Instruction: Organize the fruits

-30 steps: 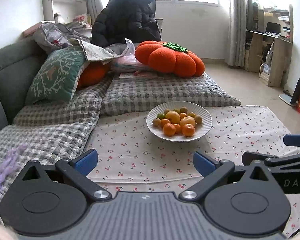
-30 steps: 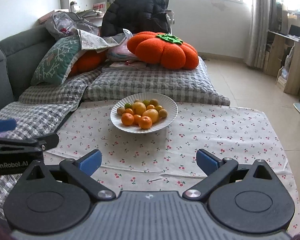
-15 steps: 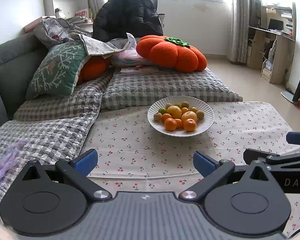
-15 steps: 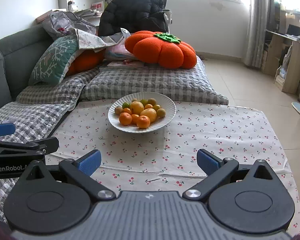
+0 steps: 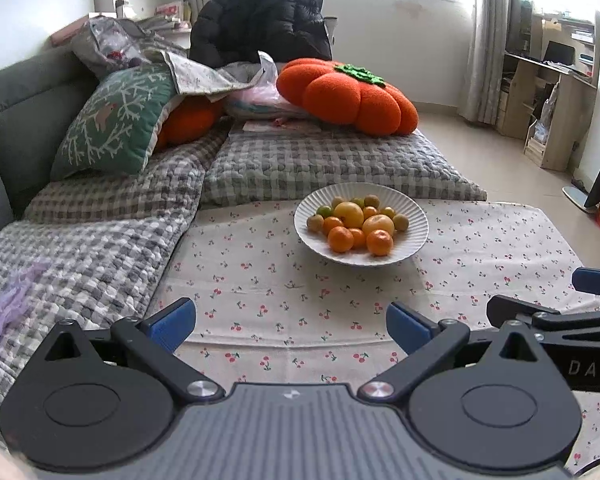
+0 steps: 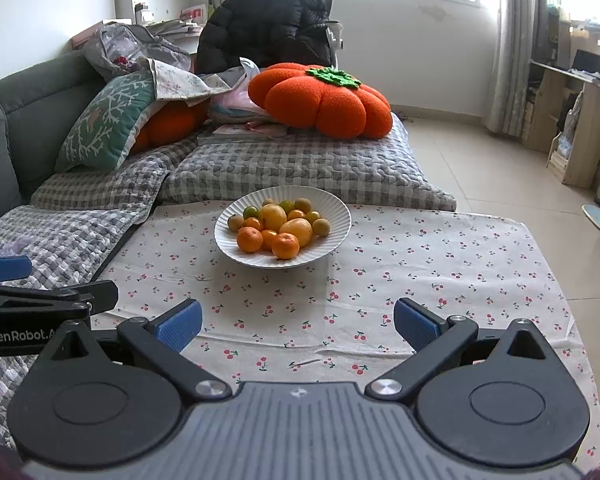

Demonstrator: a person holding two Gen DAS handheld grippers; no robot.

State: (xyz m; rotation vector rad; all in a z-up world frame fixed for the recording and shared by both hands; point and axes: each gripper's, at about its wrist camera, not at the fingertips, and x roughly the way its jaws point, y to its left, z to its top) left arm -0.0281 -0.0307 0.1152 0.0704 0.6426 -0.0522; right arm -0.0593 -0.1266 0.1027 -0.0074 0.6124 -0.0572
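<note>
A white ribbed plate (image 5: pixel 414 236) (image 6: pixel 336 236) stands on the cherry-print tablecloth (image 5: pixel 284 300) (image 6: pixel 420 280). It holds several fruits: oranges (image 5: pixel 340 239) (image 6: pixel 249 239), yellow lemons (image 5: pixel 348 214) (image 6: pixel 272 216) and small green and brown fruits. My left gripper (image 5: pixel 291 326) is open and empty, well short of the plate. My right gripper (image 6: pixel 298 326) is open and empty too, also short of the plate. Each gripper shows at the edge of the other's view.
A grey checked quilt (image 5: pixel 100 240) covers the sofa at left and behind the table. An orange pumpkin cushion (image 5: pixel 348 96) and a green pillow (image 5: pixel 116 124) lie on it. The table's right edge drops to the tiled floor (image 6: pixel 500 168).
Both grippers have tilted slightly down, so the plate sits a little higher in both views. Both stay open and empty. The fruits have not moved.
</note>
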